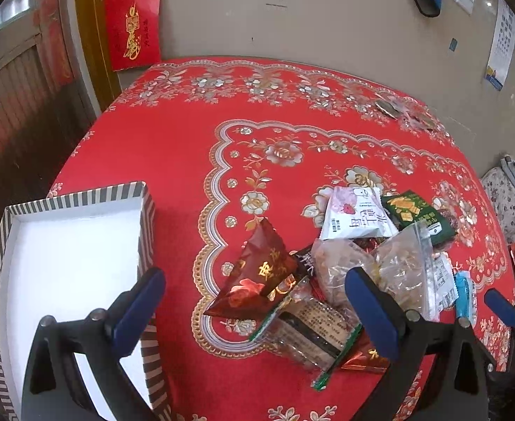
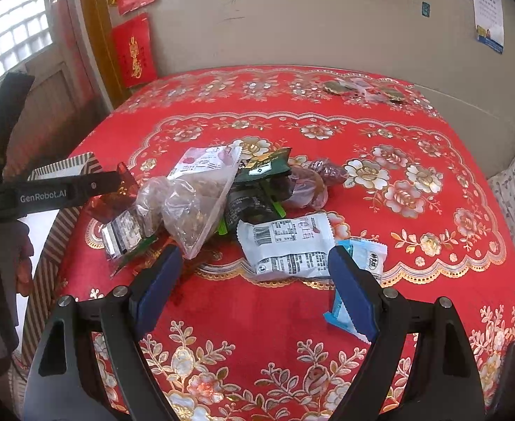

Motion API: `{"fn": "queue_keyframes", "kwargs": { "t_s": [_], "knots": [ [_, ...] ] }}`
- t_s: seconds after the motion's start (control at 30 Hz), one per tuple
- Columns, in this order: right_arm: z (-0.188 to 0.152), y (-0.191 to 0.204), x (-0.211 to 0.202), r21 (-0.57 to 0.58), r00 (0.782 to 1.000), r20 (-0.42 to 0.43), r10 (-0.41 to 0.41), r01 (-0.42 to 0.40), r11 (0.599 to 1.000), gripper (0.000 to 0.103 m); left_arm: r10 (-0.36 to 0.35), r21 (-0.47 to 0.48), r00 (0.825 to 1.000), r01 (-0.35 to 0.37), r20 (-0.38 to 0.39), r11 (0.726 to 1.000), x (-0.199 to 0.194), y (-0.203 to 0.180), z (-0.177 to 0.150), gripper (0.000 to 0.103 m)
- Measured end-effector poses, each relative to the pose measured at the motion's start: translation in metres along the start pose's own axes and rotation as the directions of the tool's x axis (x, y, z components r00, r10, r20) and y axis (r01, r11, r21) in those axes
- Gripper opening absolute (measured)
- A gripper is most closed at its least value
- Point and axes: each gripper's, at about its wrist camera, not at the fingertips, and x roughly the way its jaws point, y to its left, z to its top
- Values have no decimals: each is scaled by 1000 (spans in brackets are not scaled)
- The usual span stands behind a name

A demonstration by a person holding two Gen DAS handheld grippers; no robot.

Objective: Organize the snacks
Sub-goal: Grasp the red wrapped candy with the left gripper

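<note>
A pile of snack packets lies on the red floral tablecloth (image 1: 173, 147). In the left wrist view it holds a dark red gold-printed pouch (image 1: 257, 273), a clear bag of brown snacks (image 1: 394, 266), a white-pink packet (image 1: 355, 214) and a green packet (image 1: 415, 210). A white box with a striped rim (image 1: 71, 256) stands left of the pile. My left gripper (image 1: 257, 301) is open above the near side of the pile. My right gripper (image 2: 254, 280) is open and empty just before a white barcode packet (image 2: 289, 245); a light blue packet (image 2: 366, 256) lies by its right finger.
The table's far edge meets a beige wall with red paper hangings (image 1: 133, 28). Small round items (image 2: 362, 89) lie at the far right of the table. A patterned cushion (image 1: 513, 193) sits off the right edge. The left gripper (image 2: 57, 189) shows at the left of the right wrist view.
</note>
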Motion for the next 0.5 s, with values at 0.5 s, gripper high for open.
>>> {"fn": "queue_keyframes", "kwargs": {
  "t_s": [0.5],
  "knots": [
    [0, 1, 4, 4, 1000, -9, 7, -7, 1000, 86, 24, 39, 1000, -24, -6, 999, 2, 7, 1, 103]
  ]
}}
